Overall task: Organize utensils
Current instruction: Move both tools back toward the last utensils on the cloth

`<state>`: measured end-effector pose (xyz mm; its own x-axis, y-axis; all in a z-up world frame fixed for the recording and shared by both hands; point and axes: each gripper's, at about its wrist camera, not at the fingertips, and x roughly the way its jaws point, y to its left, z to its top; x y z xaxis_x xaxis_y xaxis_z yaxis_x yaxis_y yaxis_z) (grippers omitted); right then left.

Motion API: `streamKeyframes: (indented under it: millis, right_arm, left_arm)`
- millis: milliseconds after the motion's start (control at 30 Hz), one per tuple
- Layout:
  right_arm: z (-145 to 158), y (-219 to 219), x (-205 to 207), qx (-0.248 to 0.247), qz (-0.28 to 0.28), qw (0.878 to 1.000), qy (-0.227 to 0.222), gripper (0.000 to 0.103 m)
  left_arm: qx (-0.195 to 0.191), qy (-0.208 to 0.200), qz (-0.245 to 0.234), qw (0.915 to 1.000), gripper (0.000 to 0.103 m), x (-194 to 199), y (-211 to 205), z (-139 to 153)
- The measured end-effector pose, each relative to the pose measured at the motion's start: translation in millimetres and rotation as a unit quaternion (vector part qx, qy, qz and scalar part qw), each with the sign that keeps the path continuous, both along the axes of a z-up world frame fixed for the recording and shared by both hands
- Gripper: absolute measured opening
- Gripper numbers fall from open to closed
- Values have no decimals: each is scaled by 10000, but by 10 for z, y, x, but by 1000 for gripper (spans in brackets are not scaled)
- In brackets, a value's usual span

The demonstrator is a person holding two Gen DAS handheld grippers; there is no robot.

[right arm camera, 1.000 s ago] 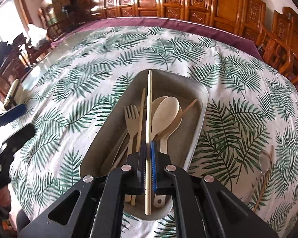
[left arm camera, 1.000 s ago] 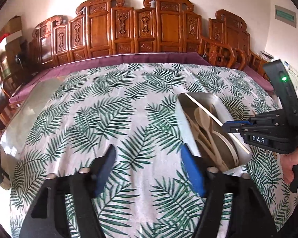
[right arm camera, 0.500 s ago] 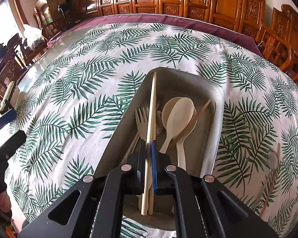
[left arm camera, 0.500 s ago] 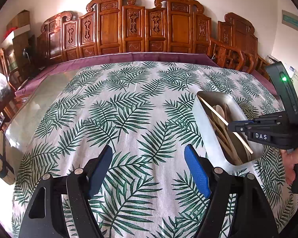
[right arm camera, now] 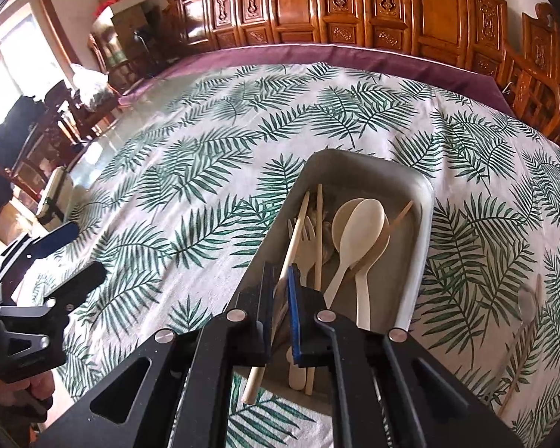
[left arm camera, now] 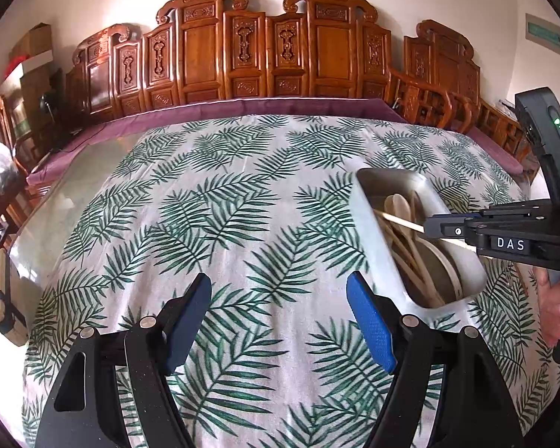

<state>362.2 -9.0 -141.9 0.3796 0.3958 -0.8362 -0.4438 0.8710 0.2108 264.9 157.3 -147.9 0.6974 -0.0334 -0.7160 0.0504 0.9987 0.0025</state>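
Observation:
A grey tray (right arm camera: 422,201) on the leaf-print tablecloth holds wooden spoons (right arm camera: 358,224), a fork (right arm camera: 306,239) and chopsticks. My right gripper (right arm camera: 280,280) sits low over the tray's near end with its jaws slightly parted. A wooden chopstick (right arm camera: 293,244) slants loosely in the gap, its far tip down in the tray. In the left wrist view the tray (left arm camera: 373,231) lies to the right and the right gripper (left arm camera: 435,226) reaches over it with the chopstick (left arm camera: 399,221). My left gripper (left arm camera: 280,295) is open and empty above the cloth, left of the tray.
A spoon and a chopstick (right arm camera: 522,321) lie on the cloth right of the tray. Carved wooden chairs (left arm camera: 265,48) line the table's far side. A bare glass strip (left arm camera: 74,183) runs along the table's left edge. A small white object (left arm camera: 0,295) sits at that edge.
My right gripper's jaws have parted a little and the chopstick has tipped down into the tray, slanting left. The left gripper has drawn back to the left, away from the tray.

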Motion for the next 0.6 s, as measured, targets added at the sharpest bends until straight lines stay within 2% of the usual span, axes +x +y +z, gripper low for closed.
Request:
streamKeyframes:
  millis: [400, 600]
  right_arm:
    - [164, -299, -92, 139, 80, 9997, -161, 11]
    - [114, -395, -103, 76, 116, 9998, -113, 11]
  left_arm:
    - [35, -83, -202, 9998, 72, -21, -312, 114]
    - [5, -67, -277, 9996, 72, -19, -428, 106]
